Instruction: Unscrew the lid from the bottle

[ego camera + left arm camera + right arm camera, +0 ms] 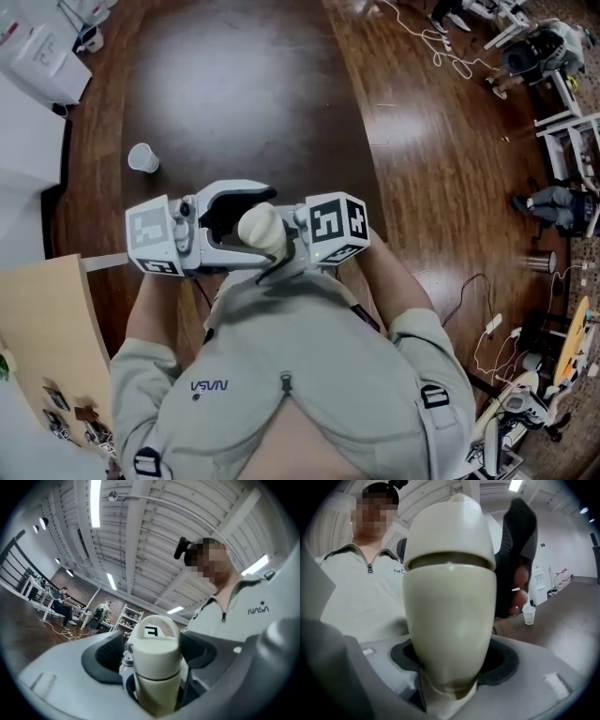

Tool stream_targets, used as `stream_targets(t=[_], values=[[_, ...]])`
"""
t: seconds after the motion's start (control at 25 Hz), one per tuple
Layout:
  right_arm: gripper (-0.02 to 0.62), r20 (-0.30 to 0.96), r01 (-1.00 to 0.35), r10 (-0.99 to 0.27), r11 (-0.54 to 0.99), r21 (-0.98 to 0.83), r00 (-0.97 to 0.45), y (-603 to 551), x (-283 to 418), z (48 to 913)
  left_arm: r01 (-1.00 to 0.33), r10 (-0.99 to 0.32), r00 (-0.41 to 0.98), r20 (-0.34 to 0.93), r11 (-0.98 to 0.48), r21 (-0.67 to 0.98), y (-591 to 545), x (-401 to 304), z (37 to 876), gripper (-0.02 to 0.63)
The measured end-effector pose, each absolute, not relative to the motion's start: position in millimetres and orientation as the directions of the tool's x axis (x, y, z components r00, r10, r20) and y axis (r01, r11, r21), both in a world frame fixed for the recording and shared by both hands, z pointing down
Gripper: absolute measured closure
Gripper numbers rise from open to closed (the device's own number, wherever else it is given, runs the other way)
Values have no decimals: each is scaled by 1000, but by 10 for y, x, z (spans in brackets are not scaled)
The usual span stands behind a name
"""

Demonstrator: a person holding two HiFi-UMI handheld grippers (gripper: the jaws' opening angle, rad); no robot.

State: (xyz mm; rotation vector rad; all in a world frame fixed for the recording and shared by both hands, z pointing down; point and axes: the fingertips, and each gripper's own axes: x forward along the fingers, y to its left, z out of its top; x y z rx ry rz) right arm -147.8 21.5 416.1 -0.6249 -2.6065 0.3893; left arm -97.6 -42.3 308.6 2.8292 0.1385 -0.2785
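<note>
one cup (well apart), bottle in right claw

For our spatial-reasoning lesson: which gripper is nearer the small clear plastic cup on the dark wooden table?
Left. In the head view the left gripper is down-right of the small clear plastic cup; the right gripper, holding the cream bottle, lies farther right.

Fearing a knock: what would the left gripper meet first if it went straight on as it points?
The lid, between the open jaws of the left gripper. Behind it, probably the marker cube of the right gripper; depth is unclear.
</note>
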Motion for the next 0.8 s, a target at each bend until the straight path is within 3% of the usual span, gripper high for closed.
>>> stream_targets(t=[0.12,0.2,0.48,0.64,0.8], values=[[293,364,387,513,846,-367,-777,269,-1491,4220,182,135,973,-189,-949,258,-338,-924,3091,238],[293,379,380,509,849,-367,-773,265,-1483,4264,193,151,972,-181,-949,248,-304,-908,3113,299],[293,409,324,446,885,-333,-796,143,-1449,4322,134,105,984,-141,-967,218,-359,-858,3152,302],[293,432,204,306,942,-267,-848,-52,-1521,4404,19,-4,993,-116,-980,197,-473,-866,3213,302],[293,468,-15,55,989,-144,-882,-423,-1570,4505,-164,-173,983,-68,-980,115,-663,-859,3291,302]])
